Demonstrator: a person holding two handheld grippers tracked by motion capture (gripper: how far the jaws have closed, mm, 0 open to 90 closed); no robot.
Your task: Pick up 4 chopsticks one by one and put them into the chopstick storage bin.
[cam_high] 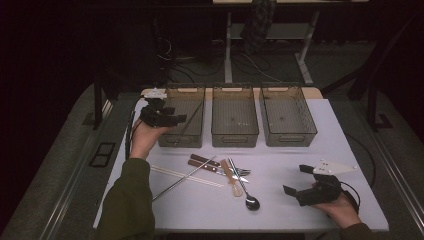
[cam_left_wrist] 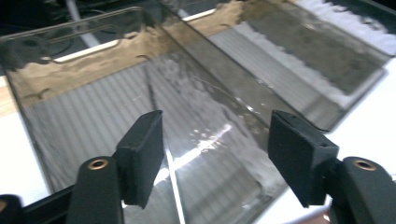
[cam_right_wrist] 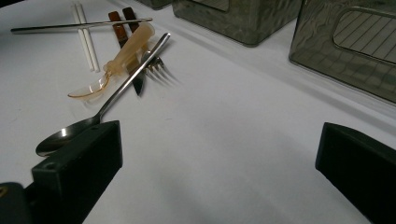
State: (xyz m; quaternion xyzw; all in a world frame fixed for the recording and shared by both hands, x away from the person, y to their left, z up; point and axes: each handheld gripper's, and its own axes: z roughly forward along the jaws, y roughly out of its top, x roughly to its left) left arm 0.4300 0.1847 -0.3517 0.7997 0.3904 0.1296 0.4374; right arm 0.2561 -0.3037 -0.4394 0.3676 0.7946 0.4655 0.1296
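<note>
My left gripper [cam_high: 172, 119] [cam_left_wrist: 217, 154] hovers over the left of three clear bins [cam_high: 181, 141] [cam_left_wrist: 70, 126]; its jaws stand open with nothing between them. A thin metal chopstick [cam_high: 191, 116] [cam_left_wrist: 173, 184] lies slanted inside that bin. My right gripper [cam_high: 296, 179] [cam_right_wrist: 215, 177] rests open near the table's front right, empty. In front of it lies loose cutlery: a metal spoon [cam_high: 248, 199] [cam_right_wrist: 60, 135], an amber plastic spoon [cam_high: 231, 179] [cam_right_wrist: 121, 53], a fork [cam_high: 241, 172] [cam_right_wrist: 159, 70], brown-handled knives [cam_high: 202, 162] [cam_right_wrist: 119, 25], white chopsticks [cam_high: 185, 176] [cam_right_wrist: 86, 39] and a metal chopstick [cam_high: 180, 182] [cam_right_wrist: 70, 25].
The middle bin [cam_high: 235, 139] [cam_right_wrist: 233, 18] and right bin [cam_high: 288, 139] [cam_right_wrist: 345, 51] stand in a row at the back of the white table [cam_high: 280, 215]. Dark floor, cables and table legs lie beyond the far edge.
</note>
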